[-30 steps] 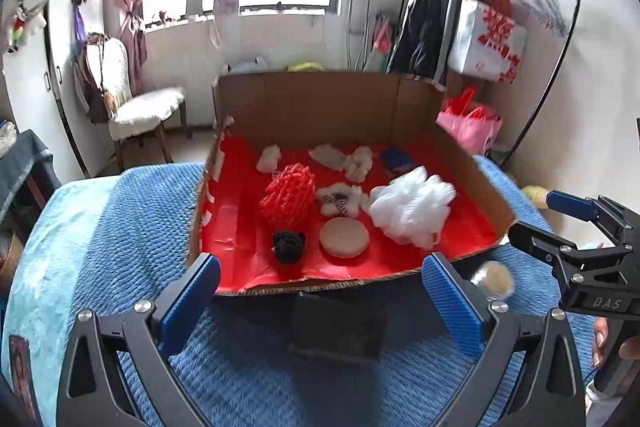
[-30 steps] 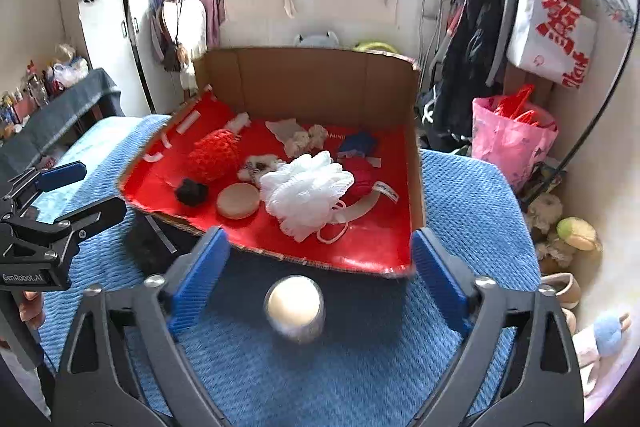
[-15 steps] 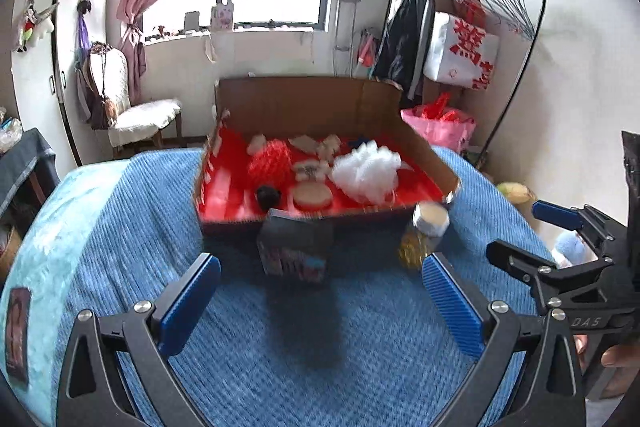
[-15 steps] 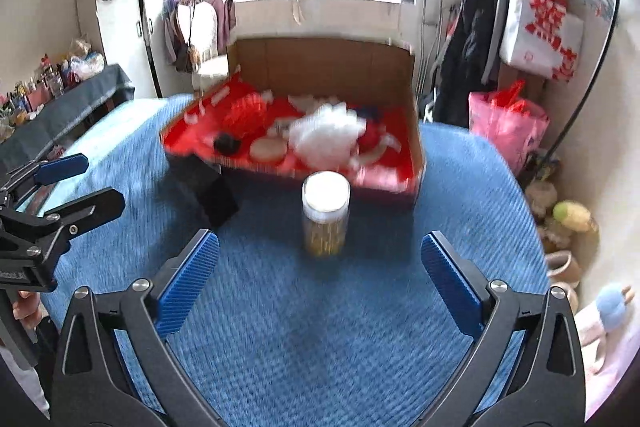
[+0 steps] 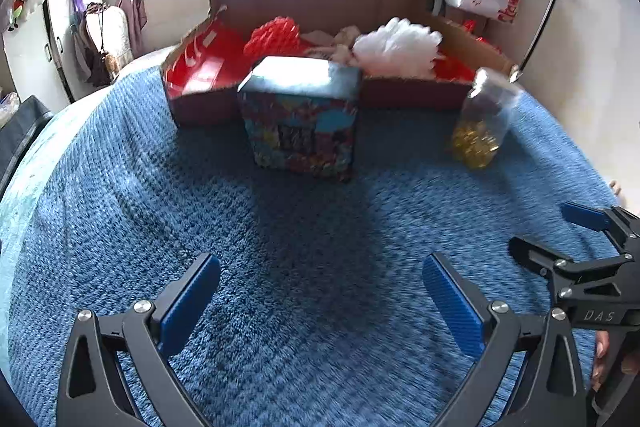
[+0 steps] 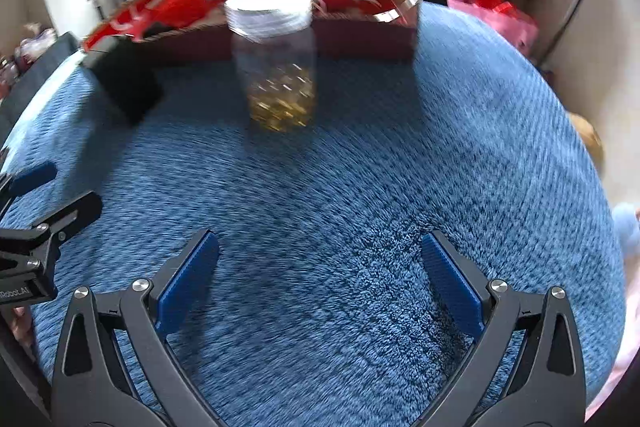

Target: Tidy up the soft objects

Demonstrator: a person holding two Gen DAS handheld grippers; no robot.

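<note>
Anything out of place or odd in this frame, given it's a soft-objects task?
Two hard items stand on the blue blanket in front of the cardboard tray: a patterned box and a clear jar part-filled with yellow contents. Nothing looks spilled; both frames are motion-blurred.

One jar (image 6: 276, 59), one tin (image 5: 302, 117), two poufs (image 5: 398, 47).

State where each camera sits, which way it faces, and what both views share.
Left wrist: on the left gripper, low over the blue blanket, facing the patterned box; the right gripper shows at right.
Right wrist: on the right gripper, facing the jar; the left gripper shows at left.
Shared: jar, cardboard tray, white pouf.
</note>
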